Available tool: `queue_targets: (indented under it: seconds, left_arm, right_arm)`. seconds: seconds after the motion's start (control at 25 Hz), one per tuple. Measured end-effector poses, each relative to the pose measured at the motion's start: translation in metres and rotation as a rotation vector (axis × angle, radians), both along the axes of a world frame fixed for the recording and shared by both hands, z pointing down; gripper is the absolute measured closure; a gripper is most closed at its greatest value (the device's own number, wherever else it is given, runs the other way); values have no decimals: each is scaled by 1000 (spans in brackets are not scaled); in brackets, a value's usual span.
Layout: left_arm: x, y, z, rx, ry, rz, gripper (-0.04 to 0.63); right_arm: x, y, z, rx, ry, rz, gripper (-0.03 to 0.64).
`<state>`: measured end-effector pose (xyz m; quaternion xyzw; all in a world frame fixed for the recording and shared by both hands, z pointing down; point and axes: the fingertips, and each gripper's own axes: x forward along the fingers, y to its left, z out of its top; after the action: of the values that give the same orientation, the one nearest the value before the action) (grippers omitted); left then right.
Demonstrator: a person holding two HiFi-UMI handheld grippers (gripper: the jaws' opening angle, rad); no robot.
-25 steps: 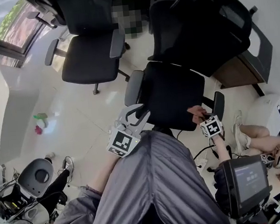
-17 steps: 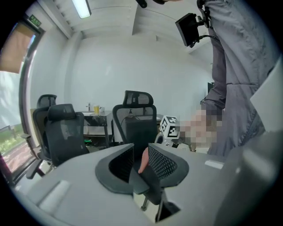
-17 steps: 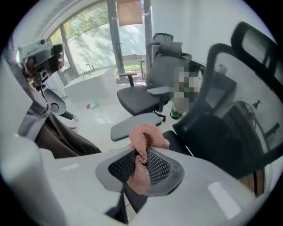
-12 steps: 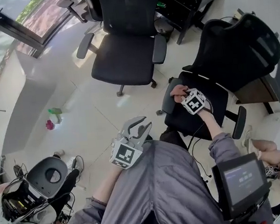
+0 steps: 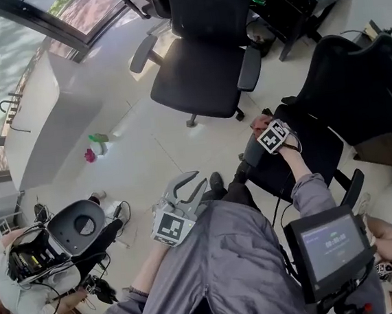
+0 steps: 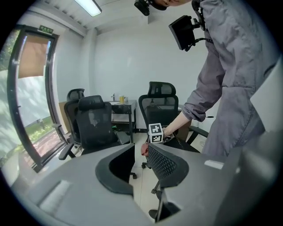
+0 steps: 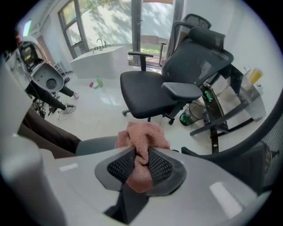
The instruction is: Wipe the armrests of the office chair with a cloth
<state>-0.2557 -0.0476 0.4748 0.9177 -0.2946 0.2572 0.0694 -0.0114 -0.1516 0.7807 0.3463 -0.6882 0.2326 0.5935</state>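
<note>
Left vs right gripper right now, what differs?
Left gripper is empty, fingers apart; right gripper pinches the pink cloth, its fingers having just eased open slightly. Left gripper hangs over floor by the person's legs; right gripper points down at the near chair's grey armrest. Both carry marker cubes.

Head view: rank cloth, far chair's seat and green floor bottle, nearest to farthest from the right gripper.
1. cloth: between the right gripper's jaws, which have just been opening.
2. far chair's seat: up-left.
3. green bottle: far left, on floor.
</note>
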Motion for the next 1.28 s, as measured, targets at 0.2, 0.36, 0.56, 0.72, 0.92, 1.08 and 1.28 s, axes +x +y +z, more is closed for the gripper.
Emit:
queue_targets:
  seconds: [0.2, 0.36, 0.56, 0.72, 0.92, 1.08, 1.28]
  left_arm:
    - [25, -14, 4, -8, -10, -13, 483]
    - [52, -18, 6, 0, -12, 33, 483]
    - [77, -33, 4, 11, 6, 82, 482]
    - [101, -33, 8, 22, 2, 180, 471]
    - [109, -31, 11, 4, 19, 232, 411]
    - [111, -32, 11, 2, 24, 260, 391]
    - [101, -36, 12, -4, 11, 251, 391]
  right_arm:
    - [-13, -15, 31, 99, -22, -86, 520]
    - [-6, -4, 28, 54, -99, -6, 540]
    - [-16, 31, 16, -9, -129, 17, 549]
    - [-57, 72, 16, 13, -199, -91, 549]
    - [-92, 133, 13, -26, -210, -172, 549]
    - [-109, 151, 13, -41, -268, -212, 549]
    - [-81, 114, 17, -18, -215, -184, 549]
